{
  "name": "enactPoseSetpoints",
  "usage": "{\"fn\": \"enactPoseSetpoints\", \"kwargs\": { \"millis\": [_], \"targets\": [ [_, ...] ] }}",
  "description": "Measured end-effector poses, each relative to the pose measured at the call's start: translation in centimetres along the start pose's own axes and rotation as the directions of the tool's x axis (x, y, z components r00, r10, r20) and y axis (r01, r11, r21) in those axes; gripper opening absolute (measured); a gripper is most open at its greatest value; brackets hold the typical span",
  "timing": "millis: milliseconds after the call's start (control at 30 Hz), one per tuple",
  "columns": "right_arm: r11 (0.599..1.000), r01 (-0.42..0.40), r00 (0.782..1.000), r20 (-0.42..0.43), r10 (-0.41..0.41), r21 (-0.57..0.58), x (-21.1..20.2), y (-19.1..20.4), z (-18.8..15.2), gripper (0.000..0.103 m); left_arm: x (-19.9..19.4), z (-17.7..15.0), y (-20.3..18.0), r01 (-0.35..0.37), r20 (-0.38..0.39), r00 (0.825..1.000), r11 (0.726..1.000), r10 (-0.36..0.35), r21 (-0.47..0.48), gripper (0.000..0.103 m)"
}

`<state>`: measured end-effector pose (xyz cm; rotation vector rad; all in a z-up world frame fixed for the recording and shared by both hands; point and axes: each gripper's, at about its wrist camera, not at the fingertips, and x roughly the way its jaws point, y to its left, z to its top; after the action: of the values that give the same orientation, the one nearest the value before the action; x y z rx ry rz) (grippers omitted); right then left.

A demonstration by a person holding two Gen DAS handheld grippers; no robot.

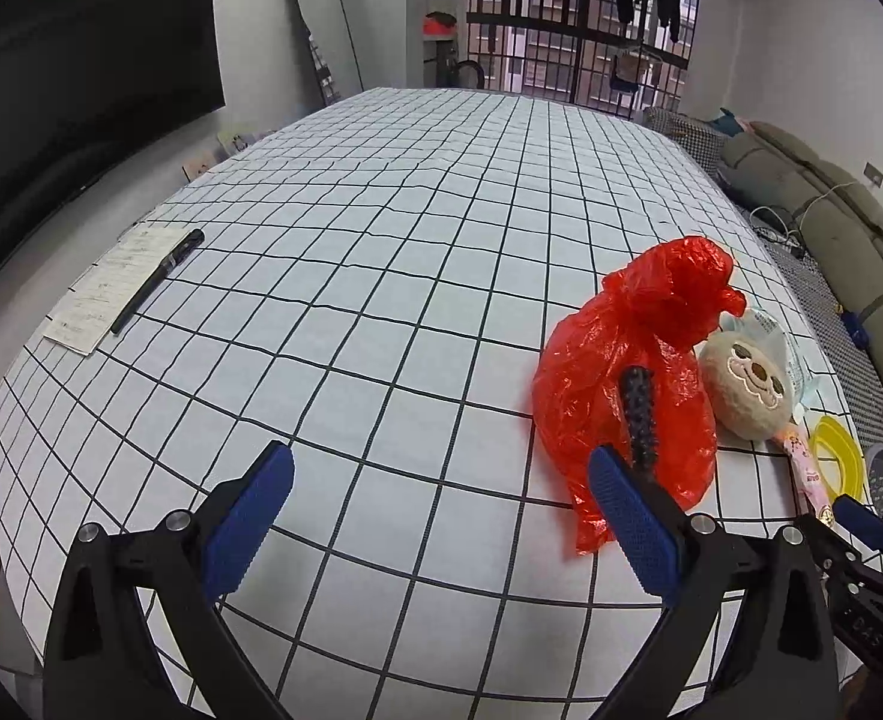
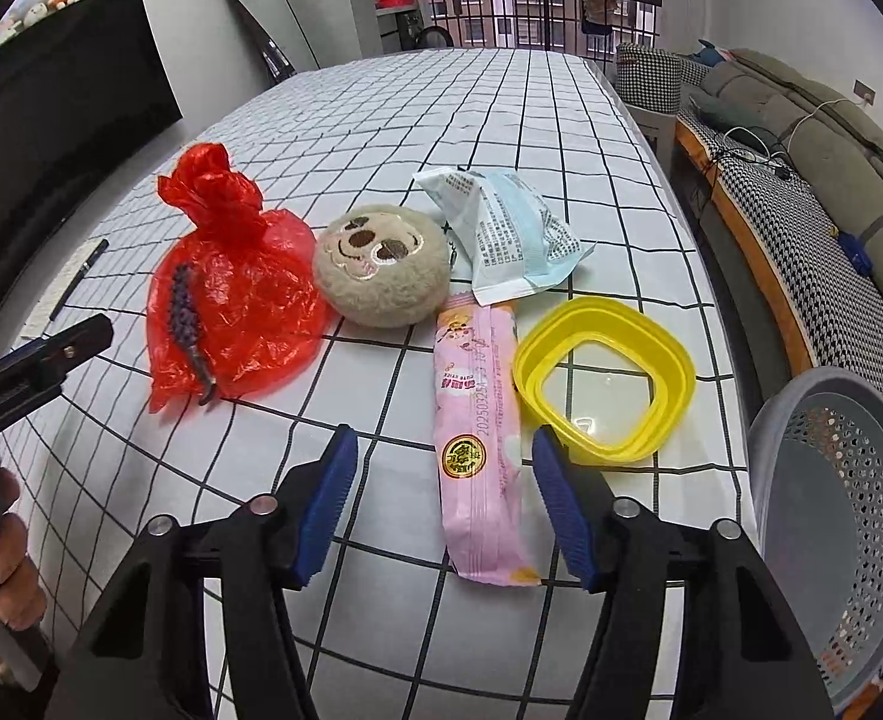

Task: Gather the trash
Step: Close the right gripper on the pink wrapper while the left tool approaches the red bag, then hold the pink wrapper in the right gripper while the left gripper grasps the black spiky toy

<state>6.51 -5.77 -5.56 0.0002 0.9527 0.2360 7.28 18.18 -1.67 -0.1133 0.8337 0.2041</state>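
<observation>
A crumpled red plastic bag [image 2: 231,294] lies on the checked table, with a dark braided cord [image 2: 186,324] on it. A pink snack wrapper [image 2: 480,438] lies lengthwise between the jaws of my open right gripper [image 2: 444,504]. A pale blue and white packet [image 2: 507,228] lies behind it. My left gripper [image 1: 441,516] is open and empty above the cloth, its right finger [image 1: 633,522] in front of the red bag [image 1: 627,384].
A beige plush toy [image 2: 381,264] sits between bag and packets. A yellow square ring [image 2: 603,372] lies right of the pink wrapper. A grey perforated basket [image 2: 843,510] stands off the table's right edge. A pen [image 1: 156,279] lies on papers far left. A sofa runs along the right.
</observation>
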Motion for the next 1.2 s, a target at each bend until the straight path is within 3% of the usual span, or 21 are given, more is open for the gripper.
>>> {"fn": "enactPoseSetpoints", "kwargs": {
  "millis": [233,400,833,967,1100,1200],
  "targets": [
    [0.999,0.042,0.999,-0.022,-0.043,-0.007,1.4,0.8,0.2,0.04,-0.3,-0.9,-0.9,0.04,-0.012,0.999,0.999,-0.04,0.019,0.097],
    [1.0,0.027,1.0,-0.014,-0.027,0.009,1.4,0.8,0.2,0.027,-0.6,-1.1,-1.5,0.051,-0.01,0.999,0.998,-0.051,0.03,0.097],
    [0.997,-0.069,0.997,0.03,0.068,0.038,-2.5,0.2,-2.7,0.025,-0.3,-0.9,-3.1,0.055,-0.014,0.998,0.998,-0.055,0.016,0.097],
    [0.994,-0.096,0.995,0.031,0.094,0.059,-2.6,-0.6,-3.3,0.025,-0.2,-0.6,-4.5,0.025,0.009,1.0,0.998,-0.026,0.051,0.094],
    [0.99,-0.12,0.992,0.032,0.118,0.072,-2.5,-1.2,-3.4,0.025,0.1,-0.3,-5.8,0.035,0.006,0.999,0.996,-0.035,0.079,0.07],
    [0.988,-0.135,0.991,0.033,0.133,0.073,-2.3,-1.5,-3.2,0.025,0.0,-0.1,-6.5,0.037,0.013,0.999,0.995,-0.039,0.094,0.06]
  ]
}}
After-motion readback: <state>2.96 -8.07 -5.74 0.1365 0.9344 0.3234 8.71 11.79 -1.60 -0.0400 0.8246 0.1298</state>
